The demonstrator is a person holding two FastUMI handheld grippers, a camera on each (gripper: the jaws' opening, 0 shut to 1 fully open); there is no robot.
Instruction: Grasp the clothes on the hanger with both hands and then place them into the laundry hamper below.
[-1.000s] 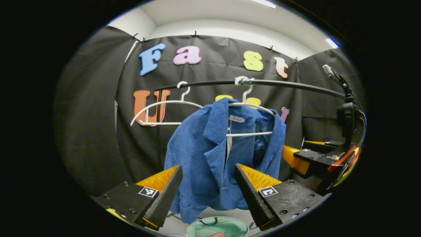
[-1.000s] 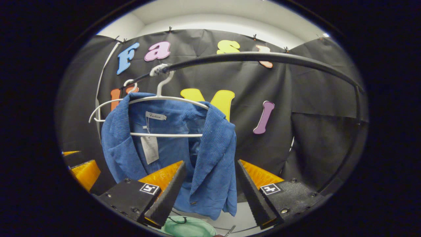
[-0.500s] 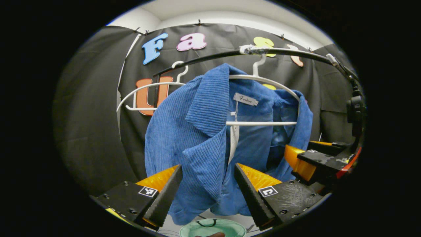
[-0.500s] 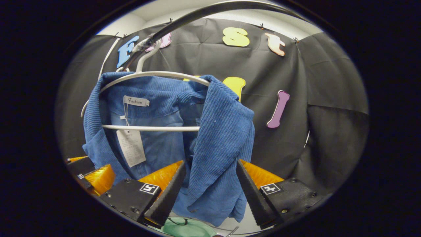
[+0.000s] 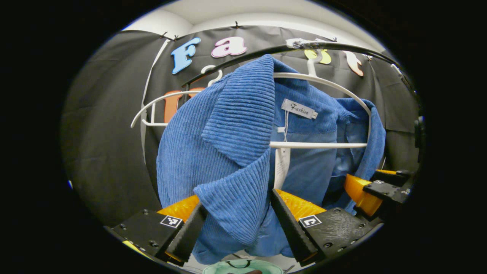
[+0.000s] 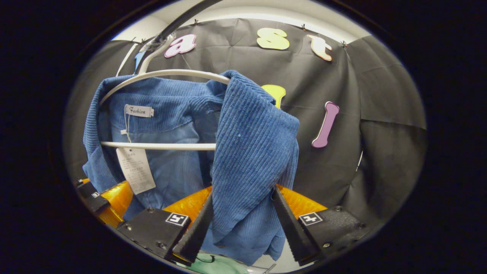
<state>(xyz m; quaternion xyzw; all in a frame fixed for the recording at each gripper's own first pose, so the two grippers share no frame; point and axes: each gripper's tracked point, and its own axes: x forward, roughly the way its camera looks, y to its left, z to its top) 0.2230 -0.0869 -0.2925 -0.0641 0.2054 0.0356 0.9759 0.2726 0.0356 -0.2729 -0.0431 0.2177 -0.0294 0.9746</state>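
Your left claw (image 5: 236, 224) stands apart around the blue jacket (image 5: 228, 152) lapel. Your right claw (image 6: 239, 220) stands apart around the other front edge; the jacket hangs on a white hanger (image 5: 323, 144).

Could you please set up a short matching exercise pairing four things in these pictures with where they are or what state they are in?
Things:
1. jacket
2. empty hanger
3. hamper
4. left claw

Places or states:
A. open, with a front panel of cloth between its fingers
B. hanging bare on the rail, beside the other hanger
C. draped on a white hanger
D. below the cloth, at the bottom edge of the view

Pairs: 1-C, 2-B, 3-D, 4-A
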